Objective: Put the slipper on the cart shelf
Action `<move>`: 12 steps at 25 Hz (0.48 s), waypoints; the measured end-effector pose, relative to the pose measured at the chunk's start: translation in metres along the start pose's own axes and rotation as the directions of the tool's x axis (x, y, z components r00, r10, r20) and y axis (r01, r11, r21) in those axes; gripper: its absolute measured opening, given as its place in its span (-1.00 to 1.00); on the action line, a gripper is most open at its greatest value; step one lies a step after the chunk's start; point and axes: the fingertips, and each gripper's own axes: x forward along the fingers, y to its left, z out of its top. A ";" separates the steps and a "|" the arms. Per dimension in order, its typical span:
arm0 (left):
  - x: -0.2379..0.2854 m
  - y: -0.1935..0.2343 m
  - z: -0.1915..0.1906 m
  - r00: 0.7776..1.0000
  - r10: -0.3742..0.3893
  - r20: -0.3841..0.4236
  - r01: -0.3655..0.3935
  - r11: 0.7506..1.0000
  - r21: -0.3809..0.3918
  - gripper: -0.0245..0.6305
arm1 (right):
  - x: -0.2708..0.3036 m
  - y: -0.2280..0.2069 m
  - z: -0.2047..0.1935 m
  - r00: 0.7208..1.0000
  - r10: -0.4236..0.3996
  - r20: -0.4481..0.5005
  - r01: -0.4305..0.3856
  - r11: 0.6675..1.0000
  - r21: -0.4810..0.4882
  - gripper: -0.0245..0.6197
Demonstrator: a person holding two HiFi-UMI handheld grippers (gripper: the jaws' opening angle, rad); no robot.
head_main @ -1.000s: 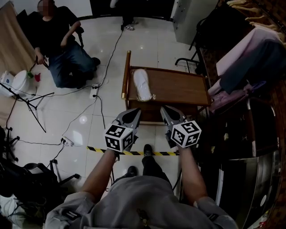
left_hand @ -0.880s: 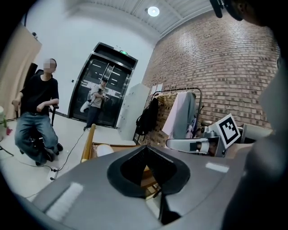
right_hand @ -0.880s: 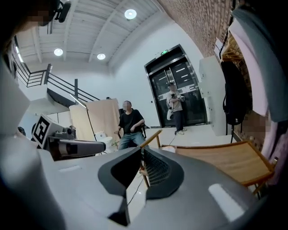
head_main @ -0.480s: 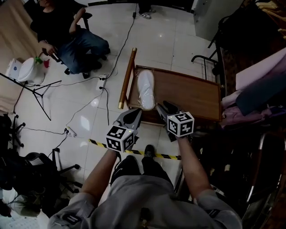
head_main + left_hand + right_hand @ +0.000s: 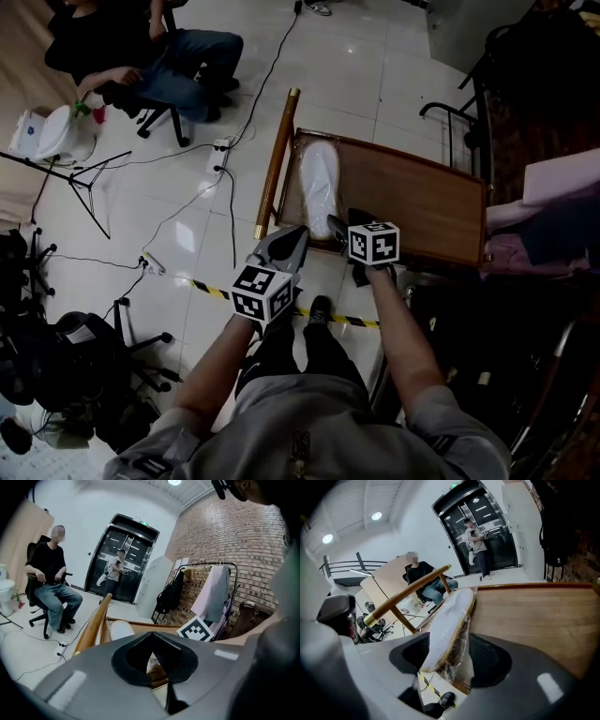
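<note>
Head view: the right gripper (image 5: pixel 347 221) is letting go of the slipper (image 5: pixel 320 187).
Its jaws are opening around the near end of the plastic-wrapped slipper, which is lying along the cart shelf's (image 5: pixel 422 202) left side; the left gripper (image 5: pixel 298 234) is hovering just beside, jaws clenched, empty.

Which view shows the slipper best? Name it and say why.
The head view: the whole slipper lies flat at the left end of the cart shelf. The right gripper view shows it close but foreshortened; the left gripper view shows only a pale part.
</note>
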 end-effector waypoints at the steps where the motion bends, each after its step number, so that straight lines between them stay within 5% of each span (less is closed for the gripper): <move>1: 0.002 0.001 -0.001 1.000 0.001 -0.004 -0.001 1.000 -0.003 -0.90 | 0.006 -0.004 -0.002 1.000 -0.003 -0.011 0.003 1.000 0.016 -0.20; 12: -0.004 0.012 -0.002 1.000 -0.020 -0.017 0.020 1.000 -0.024 -0.90 | 0.041 0.000 -0.006 0.985 -0.004 -0.171 0.012 0.999 0.043 -0.21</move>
